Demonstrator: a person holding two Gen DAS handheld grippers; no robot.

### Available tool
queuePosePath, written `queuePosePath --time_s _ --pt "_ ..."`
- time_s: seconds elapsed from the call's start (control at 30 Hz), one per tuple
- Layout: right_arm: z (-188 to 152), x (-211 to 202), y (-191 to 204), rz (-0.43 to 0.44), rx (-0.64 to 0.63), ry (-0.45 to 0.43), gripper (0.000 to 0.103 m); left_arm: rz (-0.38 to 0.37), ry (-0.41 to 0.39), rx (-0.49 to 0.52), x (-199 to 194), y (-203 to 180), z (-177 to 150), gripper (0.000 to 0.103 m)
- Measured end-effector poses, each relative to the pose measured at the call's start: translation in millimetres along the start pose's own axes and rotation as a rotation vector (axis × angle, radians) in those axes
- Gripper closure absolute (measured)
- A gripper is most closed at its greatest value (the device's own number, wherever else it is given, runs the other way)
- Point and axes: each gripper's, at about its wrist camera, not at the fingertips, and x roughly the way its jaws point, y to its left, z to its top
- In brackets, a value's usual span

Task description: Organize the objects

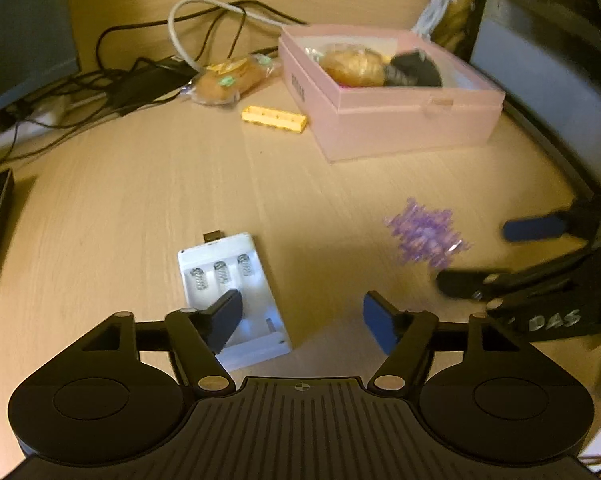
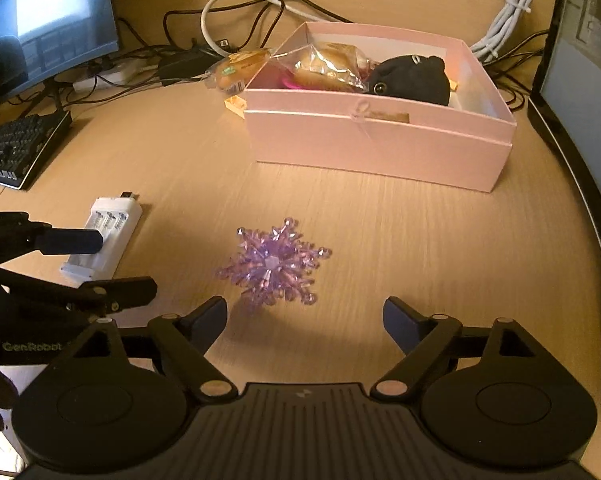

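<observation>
both tongs are spread and empty: the left gripper (image 1: 300, 322) is poised over the white battery charger (image 1: 236, 296), the right gripper (image 2: 304, 322) before the purple snowflake (image 2: 274, 266), seemingly for collection into the pink box (image 2: 380, 148) beyond.

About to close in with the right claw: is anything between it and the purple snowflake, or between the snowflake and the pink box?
Nothing visible. The right claw is open just short of the purple snowflake, and only bare desk lies between it and the pink box.
</observation>
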Motion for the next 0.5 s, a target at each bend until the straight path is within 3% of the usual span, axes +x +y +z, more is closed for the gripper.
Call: queuePosePath --time_s 0.07,0.17,0.3,0.4,0.5 --pt "-1.7 -0.8 -0.6 -0.005 -0.002 -0.005 0.013 0.001 -0.053 -0.017 -14.2 4.3 -1.3 0.034" --pt "-3.3 0.2 -4.5 -0.005 0.007 -0.004 0.011 0.075 -0.110 -0.013 -33.9 12.9 -4.5 0.034" --pt "-4.5 1.8 -8.2 0.003 0.025 -0.004 0.005 0.091 -0.041 -0.156 -25.2 38.9 -6.9 0.034" --pt "-4.8 2.5 -8.0 0.011 0.023 -0.002 0.003 0.049 0.001 -0.274 -11.8 52.4 -6.7 0.034" --pt "-5.4 3.8 -5.4 0.013 0.014 0.002 0.000 0.043 0.011 -0.309 -2.5 53.0 -3.2 0.034"
